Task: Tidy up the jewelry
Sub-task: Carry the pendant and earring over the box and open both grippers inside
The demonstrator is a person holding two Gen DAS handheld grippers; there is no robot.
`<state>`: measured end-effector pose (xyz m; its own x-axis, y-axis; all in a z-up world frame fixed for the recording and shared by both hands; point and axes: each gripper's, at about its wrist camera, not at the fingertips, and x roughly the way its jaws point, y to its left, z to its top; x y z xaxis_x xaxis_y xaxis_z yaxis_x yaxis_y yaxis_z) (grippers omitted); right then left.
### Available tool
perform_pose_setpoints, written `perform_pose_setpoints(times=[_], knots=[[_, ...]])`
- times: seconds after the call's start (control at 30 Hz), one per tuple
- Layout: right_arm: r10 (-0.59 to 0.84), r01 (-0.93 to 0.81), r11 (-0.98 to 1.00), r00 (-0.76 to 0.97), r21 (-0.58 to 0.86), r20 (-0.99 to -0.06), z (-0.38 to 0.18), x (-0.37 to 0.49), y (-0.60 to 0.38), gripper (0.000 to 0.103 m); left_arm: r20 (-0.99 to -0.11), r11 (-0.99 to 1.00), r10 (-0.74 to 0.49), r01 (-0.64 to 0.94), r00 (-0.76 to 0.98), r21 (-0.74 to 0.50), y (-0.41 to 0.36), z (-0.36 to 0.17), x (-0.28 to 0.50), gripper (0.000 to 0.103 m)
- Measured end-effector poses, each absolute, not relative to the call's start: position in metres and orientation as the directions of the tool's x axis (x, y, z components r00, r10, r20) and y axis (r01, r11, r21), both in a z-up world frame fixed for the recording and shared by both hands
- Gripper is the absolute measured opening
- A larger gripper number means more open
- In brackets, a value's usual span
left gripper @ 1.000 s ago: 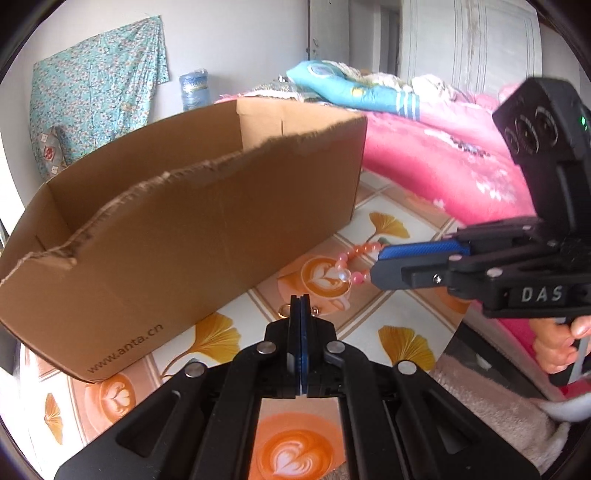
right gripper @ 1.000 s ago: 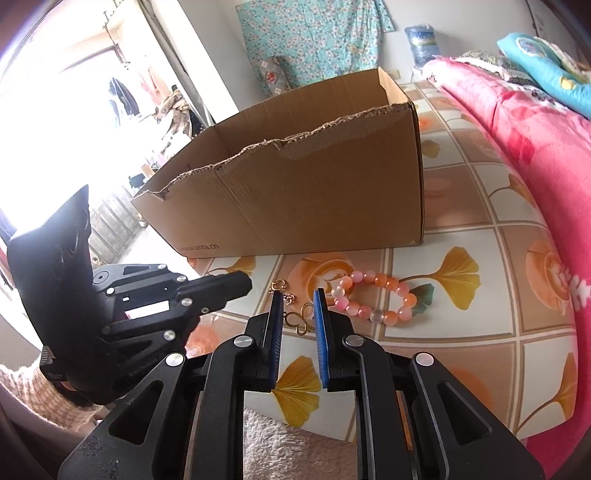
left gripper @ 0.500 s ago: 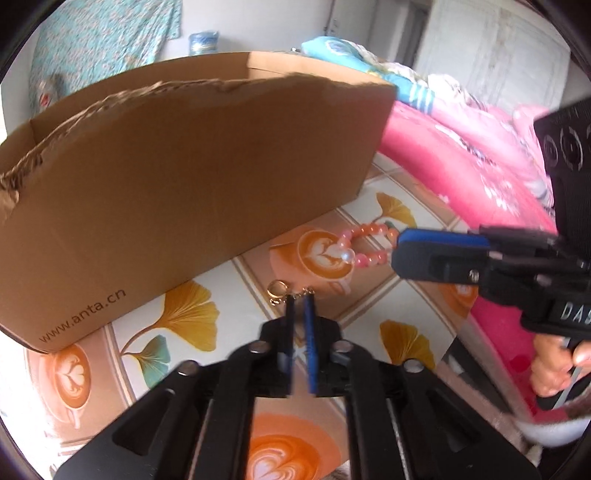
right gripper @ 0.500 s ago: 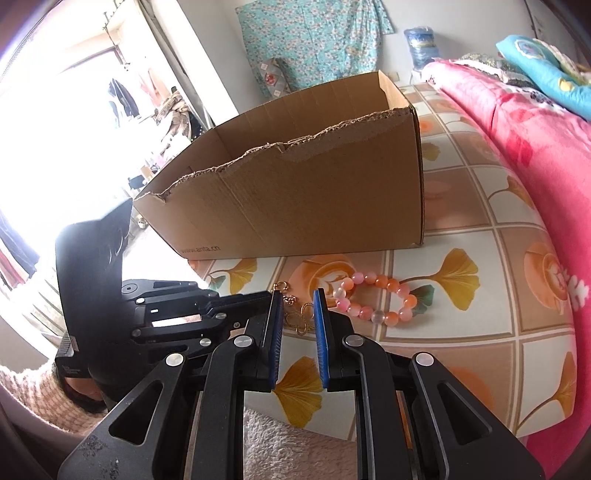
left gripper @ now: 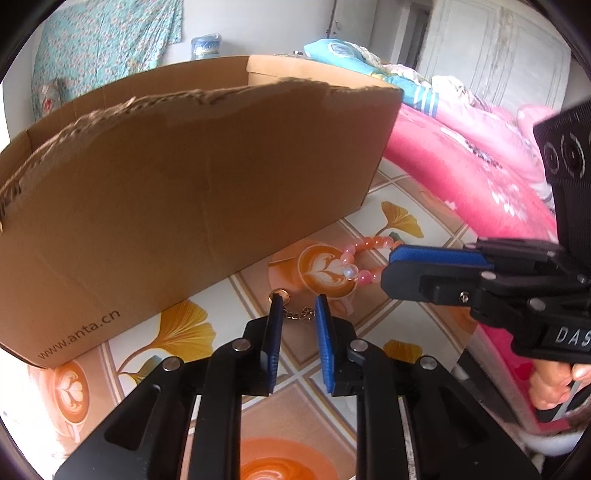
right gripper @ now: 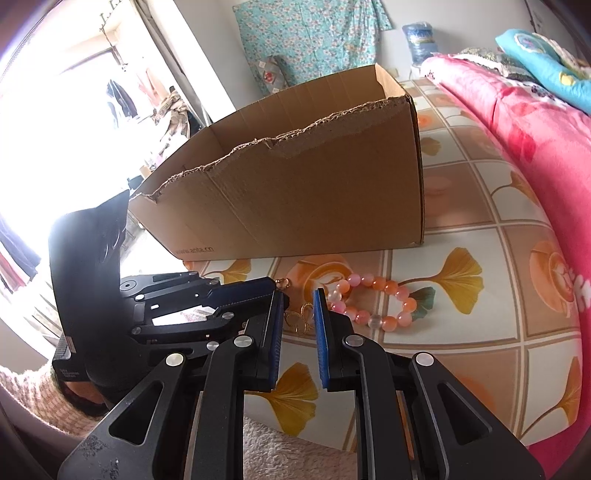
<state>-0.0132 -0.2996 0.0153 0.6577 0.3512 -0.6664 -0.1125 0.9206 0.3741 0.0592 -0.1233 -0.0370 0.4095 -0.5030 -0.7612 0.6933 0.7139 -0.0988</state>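
Note:
A gold chain piece [left gripper: 295, 312] [right gripper: 299, 314] lies on the patterned tablecloth in front of an open cardboard box [left gripper: 192, 192] [right gripper: 295, 192]. A pink and orange bead bracelet [right gripper: 373, 301] [left gripper: 364, 258] lies just to its right. My left gripper [left gripper: 298, 306] is open, its blue pads on either side of the chain, low over it. My right gripper [right gripper: 298, 301] is open, just short of the chain, with the bracelet right of its tips; it also shows at the right of the left wrist view [left gripper: 436, 273].
A pink floral blanket [right gripper: 517, 122] lies along the right side. A floral cloth [right gripper: 314, 33] and a water bottle [right gripper: 419, 40] stand at the back wall. A beige towel [right gripper: 295, 446] lies at the table's near edge.
My left gripper has moved forward and down toward the chain and opened from shut. My right gripper has stayed almost still and open.

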Motion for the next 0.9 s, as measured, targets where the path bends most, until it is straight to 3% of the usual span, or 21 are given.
perform_pose_setpoints(times=[0.17, 0.27, 0.9], knots=[[0.35, -0.115, 0.922, 0.66, 0.371, -0.665, 0.015, -0.013, -0.299, 0.014, -0.757, 0.705, -0.465, 0.709, 0.459, -0.003, -0.131, -0.038, 0.051, 0.016], [0.347, -0.115, 0.923, 0.662, 0.368, -0.665, 0.016, -0.013, -0.299, 0.014, -0.754, 0.703, -0.45, 0.711, 0.478, 0.031, -0.133, -0.038, 0.049, 0.004], [0.347, -0.127, 0.924, 0.676, 0.361, -0.65, 0.024, -0.016, -0.299, 0.014, -0.707, 0.724, -0.523, 0.685, 0.476, -0.074, -0.098, -0.018, 0.046, 0.0]])
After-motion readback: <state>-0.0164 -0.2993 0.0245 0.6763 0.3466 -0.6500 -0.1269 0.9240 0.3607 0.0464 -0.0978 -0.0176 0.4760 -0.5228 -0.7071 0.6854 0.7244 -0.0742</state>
